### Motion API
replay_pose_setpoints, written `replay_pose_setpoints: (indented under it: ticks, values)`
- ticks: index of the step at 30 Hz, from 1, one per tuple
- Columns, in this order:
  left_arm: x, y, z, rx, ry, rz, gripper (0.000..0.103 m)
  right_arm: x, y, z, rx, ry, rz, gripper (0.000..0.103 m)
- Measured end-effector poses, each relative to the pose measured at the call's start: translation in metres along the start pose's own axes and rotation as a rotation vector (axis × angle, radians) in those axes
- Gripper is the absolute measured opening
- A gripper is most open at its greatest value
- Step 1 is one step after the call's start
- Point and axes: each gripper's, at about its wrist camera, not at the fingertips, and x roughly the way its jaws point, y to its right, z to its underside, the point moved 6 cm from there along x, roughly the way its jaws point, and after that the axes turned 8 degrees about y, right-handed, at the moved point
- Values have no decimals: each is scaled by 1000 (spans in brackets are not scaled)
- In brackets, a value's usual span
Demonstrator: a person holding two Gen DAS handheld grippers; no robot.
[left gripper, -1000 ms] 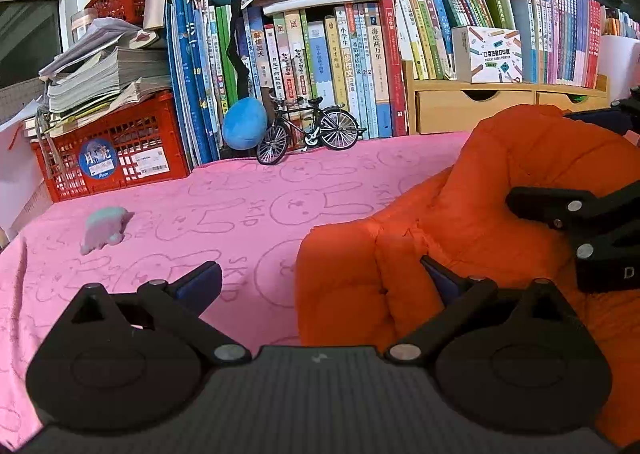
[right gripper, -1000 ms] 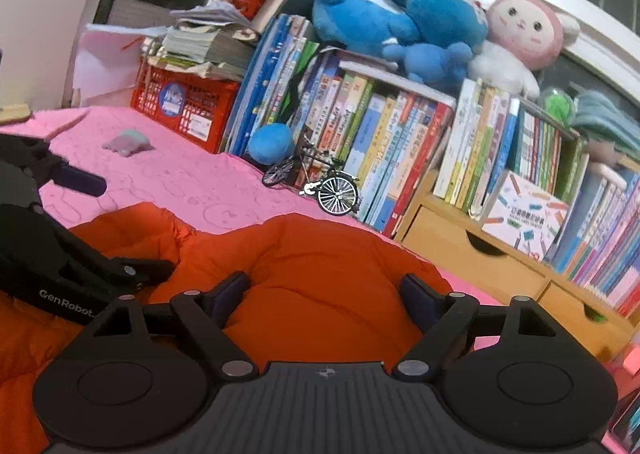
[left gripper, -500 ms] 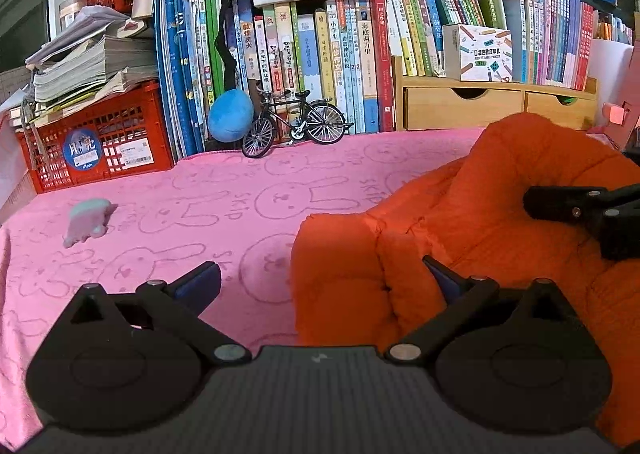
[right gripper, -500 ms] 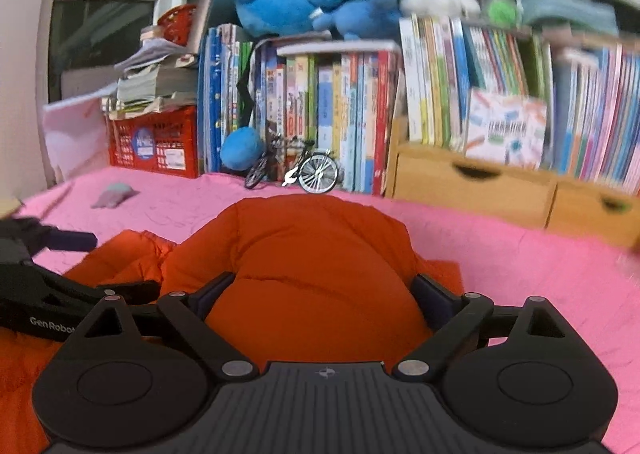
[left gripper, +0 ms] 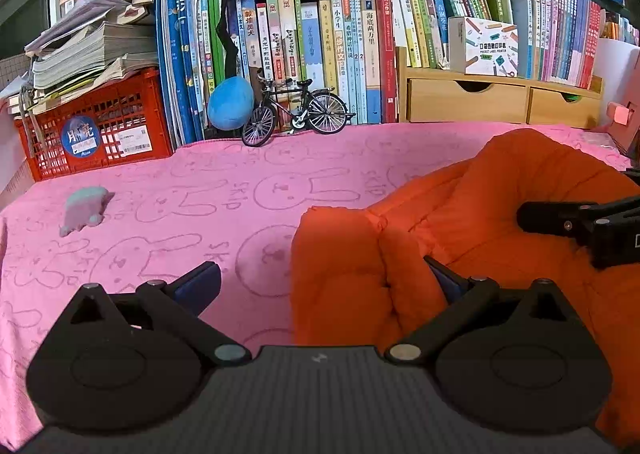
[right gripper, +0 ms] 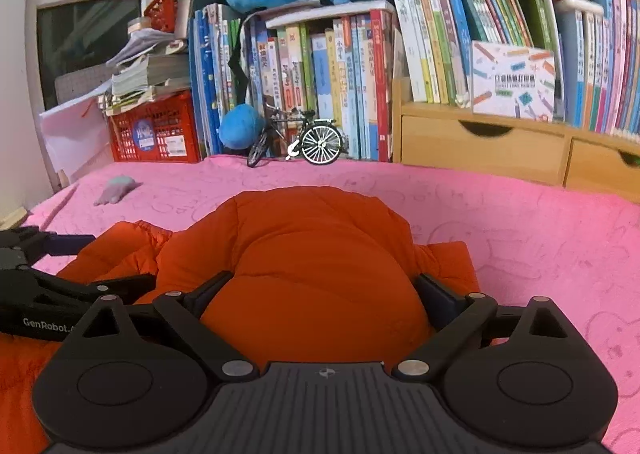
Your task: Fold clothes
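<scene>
An orange puffy jacket (left gripper: 500, 221) lies bunched on the pink bunny-print cloth (left gripper: 192, 213). My left gripper (left gripper: 322, 280) is open and low over the cloth. A folded edge of the jacket sits between its fingers, against the right one. In the left wrist view a finger (left gripper: 560, 217) of my right gripper rests over the jacket at the right edge. My right gripper (right gripper: 320, 292) is open wide, with the jacket's rounded bulk (right gripper: 320, 254) swelling up between its fingers. The left gripper (right gripper: 120, 262) shows at the left of the right wrist view, on the jacket's edge.
Along the back stand a row of books (left gripper: 320, 53), a red crate (left gripper: 100, 125) of papers, wooden drawers (left gripper: 500, 101), a model bicycle (left gripper: 296, 113) and a blue plush ball (left gripper: 230, 103). A small grey-blue toy (left gripper: 84, 209) lies on the cloth at left.
The right gripper has swung round to face the bookshelf squarely and sunk lower over the jacket. The left gripper drew back slightly; the jacket's hump has settled lower.
</scene>
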Motion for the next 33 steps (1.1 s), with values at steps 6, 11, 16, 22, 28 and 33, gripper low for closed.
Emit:
replay_pose_setpoints:
  ticks: [6,11,16,22,28,33]
  values:
    - [-1,0,0,1,4,5,103,-29,9,-5,75,83,-28,96]
    - [-2,-1,-1,1,11,0,103,-104,12,2,53,192,51,98]
    - [-3,-2,-1,1,18,-5,103,-176,-2,39,-114,227,171,98]
    - [-4,-3,-2,0,24,-10,103,-191,-38,63,-229,220,171,98]
    - [-6,-3,-4,5,33,-21,103,-188,-74,77,-326,211,152,97]
    - [-9,2,-5,49,50,-45,103,-173,-59,77,-178,188,233,85]
